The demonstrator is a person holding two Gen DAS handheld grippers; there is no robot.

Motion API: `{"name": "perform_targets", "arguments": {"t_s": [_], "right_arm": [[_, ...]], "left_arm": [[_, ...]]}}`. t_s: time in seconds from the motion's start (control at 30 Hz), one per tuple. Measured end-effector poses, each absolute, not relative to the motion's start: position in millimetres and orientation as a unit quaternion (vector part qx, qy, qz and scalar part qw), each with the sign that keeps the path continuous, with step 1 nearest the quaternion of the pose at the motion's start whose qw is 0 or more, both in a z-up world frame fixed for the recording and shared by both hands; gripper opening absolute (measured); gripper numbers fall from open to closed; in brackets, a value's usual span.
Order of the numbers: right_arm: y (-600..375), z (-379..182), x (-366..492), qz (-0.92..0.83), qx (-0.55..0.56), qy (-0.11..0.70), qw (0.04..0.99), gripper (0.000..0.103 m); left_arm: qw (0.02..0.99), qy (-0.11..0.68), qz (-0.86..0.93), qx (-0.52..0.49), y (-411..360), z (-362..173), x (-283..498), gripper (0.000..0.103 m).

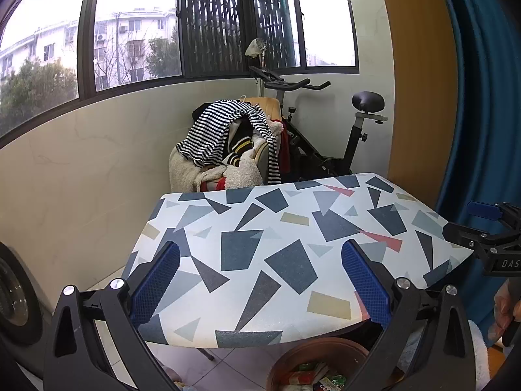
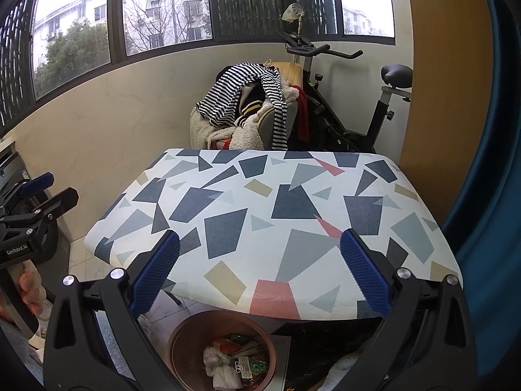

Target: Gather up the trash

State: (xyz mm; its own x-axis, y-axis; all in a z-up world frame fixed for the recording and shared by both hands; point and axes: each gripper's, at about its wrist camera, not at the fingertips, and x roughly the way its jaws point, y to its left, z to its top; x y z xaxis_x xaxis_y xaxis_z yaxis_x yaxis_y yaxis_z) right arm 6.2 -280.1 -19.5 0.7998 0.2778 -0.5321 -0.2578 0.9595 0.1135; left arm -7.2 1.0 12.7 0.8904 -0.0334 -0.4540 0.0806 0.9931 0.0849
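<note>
Trash: wrappers, small cartons, crumpled tissue, all in a brown round bin on the floor tiles, just under the near edge of the table. Left view shows the same bin low in frame, partly hidden by the table edge. Tabletop w/ geometric-print cover looks bare; no loose trash seen on it or on the visible floor, tho floor near the bin is partly cut off.

Left gripper: spread wide, nothing betw. the blue pads, hovering above the near edge of the table. Right gripper: same, wide apart, empty, above the near edge, bin directly below.

Judgement: collection seems done or nearly so; maybe a last check.

Risks:
- Bin sits close under the table edge; reaching down for it could knock a finger on the edge or tip the bin, spilling light paper.
- Tissue rides high in the pile; a bump may shed it.

Backgrnd: chair piled w/ clothes beyond the far edge, exercise bike in the corner by the windows.
</note>
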Motion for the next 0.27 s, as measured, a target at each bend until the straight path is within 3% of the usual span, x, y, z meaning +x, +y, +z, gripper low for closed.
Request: {"name": "perform_targets", "arguments": {"t_s": [0.27], "right_arm": [[-280.3,-21.6,6.6,0.139,0.016,0.289,0.947,0.097]], "left_arm": [[0.971,0.229,-0.010,0.075,0.3,8.6,-9.1,0.097]]}}
